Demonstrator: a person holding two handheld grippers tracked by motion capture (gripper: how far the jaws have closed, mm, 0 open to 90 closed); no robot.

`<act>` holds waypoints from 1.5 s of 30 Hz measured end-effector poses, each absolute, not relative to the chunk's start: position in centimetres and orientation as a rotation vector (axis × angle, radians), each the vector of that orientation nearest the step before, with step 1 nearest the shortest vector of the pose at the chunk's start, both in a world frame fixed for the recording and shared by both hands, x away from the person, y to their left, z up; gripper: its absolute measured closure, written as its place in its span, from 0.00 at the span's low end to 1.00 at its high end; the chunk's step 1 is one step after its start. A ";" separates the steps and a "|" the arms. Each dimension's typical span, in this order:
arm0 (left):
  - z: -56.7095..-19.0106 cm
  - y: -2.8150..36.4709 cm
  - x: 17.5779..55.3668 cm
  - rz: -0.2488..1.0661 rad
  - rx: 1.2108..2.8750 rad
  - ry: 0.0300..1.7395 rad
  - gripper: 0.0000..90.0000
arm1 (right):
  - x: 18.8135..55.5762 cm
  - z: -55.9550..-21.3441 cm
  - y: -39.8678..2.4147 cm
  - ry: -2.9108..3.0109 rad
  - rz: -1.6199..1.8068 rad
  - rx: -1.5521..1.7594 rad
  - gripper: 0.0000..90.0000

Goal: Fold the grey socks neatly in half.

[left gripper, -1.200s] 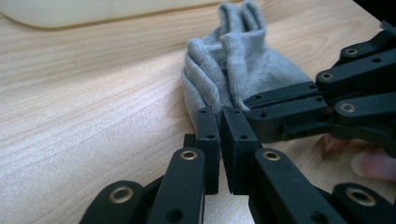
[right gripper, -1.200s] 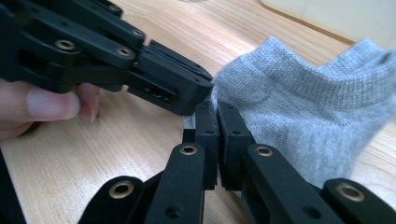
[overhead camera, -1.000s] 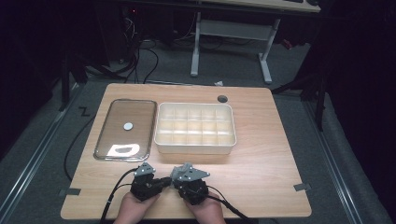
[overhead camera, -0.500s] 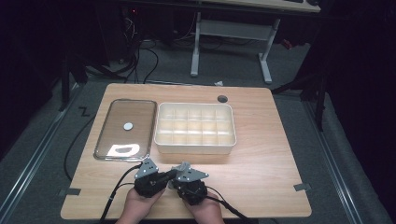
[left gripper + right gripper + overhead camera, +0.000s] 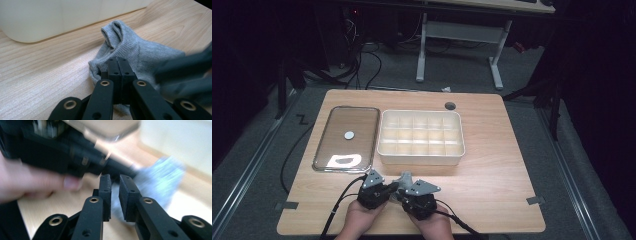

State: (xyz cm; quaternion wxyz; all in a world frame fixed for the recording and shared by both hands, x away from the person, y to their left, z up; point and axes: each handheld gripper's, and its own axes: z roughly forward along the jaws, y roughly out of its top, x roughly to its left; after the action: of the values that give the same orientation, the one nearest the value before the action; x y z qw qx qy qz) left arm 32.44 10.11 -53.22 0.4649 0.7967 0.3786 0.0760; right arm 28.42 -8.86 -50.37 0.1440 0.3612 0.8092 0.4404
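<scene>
A grey sock [image 5: 140, 53] lay bunched on the wooden table [image 5: 502, 165], just in front of a cream compartment box [image 5: 421, 137]. The left gripper [image 5: 119, 65] had its jaws pressed together, pinching the sock's edge. The right gripper [image 5: 115, 183] crowded close beside it, jaws just parting slightly, sock beyond them. A glass-like tray [image 5: 346, 137] sat left of the box.

grey ribbed sock [image 5: 140, 53] on pale wood-grain table [image 5: 492, 165]. cream compartment box [image 5: 421, 136] beside clear glossy lid [image 5: 347, 137] with white round spot. black grippers, left [image 5: 379, 189] and right [image 5: 412, 192], with brass-coloured rivets; dark grey floor [image 5: 592, 165].
</scene>
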 end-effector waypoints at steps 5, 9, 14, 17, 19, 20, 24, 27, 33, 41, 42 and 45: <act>-53.2 10.2 32.5 0.206 1.969 0.929 1.00 | 29.9 -50.4 -9.9 2.288 1.136 1.104 0.92; -53.2 10.3 32.5 0.228 1.976 0.928 1.00 | 30.3 -51.8 -9.9 2.331 1.078 1.131 0.91; -53.2 10.3 32.4 0.243 1.975 0.930 1.00 | 30.1 -52.6 -9.6 2.346 1.062 1.125 0.91; -52.9 10.2 32.2 0.253 1.956 0.930 0.98 | 30.1 -52.7 -9.4 2.345 1.060 1.124 0.91; -52.0 9.8 31.5 0.271 1.935 0.881 0.97 | 30.1 -52.7 -9.3 2.345 1.061 1.125 0.91; -51.7 9.7 31.1 0.282 1.930 0.861 0.97 | 30.1 -52.7 -9.3 2.344 1.062 1.124 0.91; -51.9 9.4 30.8 0.288 1.953 0.849 0.97 | 30.0 -52.7 -9.3 2.342 1.053 1.119 0.91; -52.7 9.4 31.0 0.299 1.991 0.882 0.97 | 30.0 -52.7 -9.3 2.342 1.053 1.120 0.91; -53.2 9.2 30.6 0.402 2.050 0.857 0.95 | 30.1 -52.7 -9.4 2.343 1.066 1.124 0.91; -53.3 9.3 31.0 0.358 2.046 0.886 0.96 | 29.5 -51.4 -10.5 2.275 1.140 1.194 0.72; -53.3 9.3 31.0 0.356 2.046 0.887 0.96 | 29.6 -51.4 -10.6 2.270 1.148 1.209 0.71; -53.3 9.4 31.1 0.348 2.049 0.888 0.96 | 29.7 -51.9 -10.8 2.282 1.151 1.263 0.68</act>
State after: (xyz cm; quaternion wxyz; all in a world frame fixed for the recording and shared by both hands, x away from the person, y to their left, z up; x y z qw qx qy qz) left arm 31.10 9.41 -53.29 0.4266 0.8200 0.3555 0.1391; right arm 29.74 -10.83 -51.85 0.1450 0.4383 0.7920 0.3995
